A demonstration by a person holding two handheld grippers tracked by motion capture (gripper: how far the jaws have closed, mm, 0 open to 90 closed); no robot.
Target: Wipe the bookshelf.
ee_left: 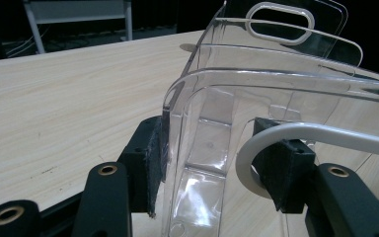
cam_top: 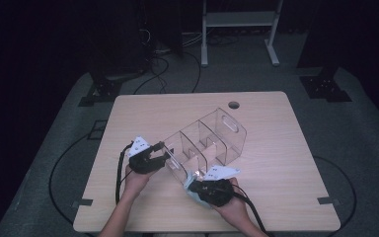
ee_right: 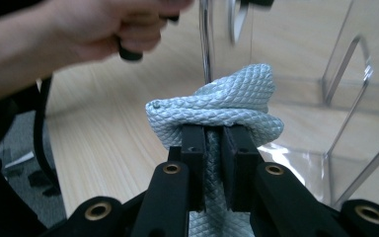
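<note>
Dark surroundings frame a pale wooden table (cam_top: 276,163) on which a clear plastic organizer (cam_top: 207,140) with several compartments rests tilted on its side.

Right gripper (ee_right: 213,143): jaws clenched on a folded light blue-grey cloth (ee_right: 217,106) with a scaled texture. The cloth bulges above the pads (ee_right: 193,163) and hangs below them. In the high view the right gripper (cam_top: 205,186) sits at the organizer's near, open end, with the cloth (cam_top: 193,193) just beside the rim.

Left gripper (ee_left: 212,163): jaws grasping the organizer's end wall (ee_left: 177,148), one pad outside the wall and one inside; a white curved rim lies against the inner pad. In the high view the left gripper (cam_top: 153,157) stands at the organizer's left corner.

Procedure, as judged: the step in hand is wiping the organizer's interior.
1. Keep the left grip firm so the thin wall does not flex or slide.
2. Guide the cloth bulge, not the jaw tips, into the nearest compartment.
3. Avoid striking the dividers; the plastic likely scratches easily.
4. Wipe each compartment in turn.
</note>
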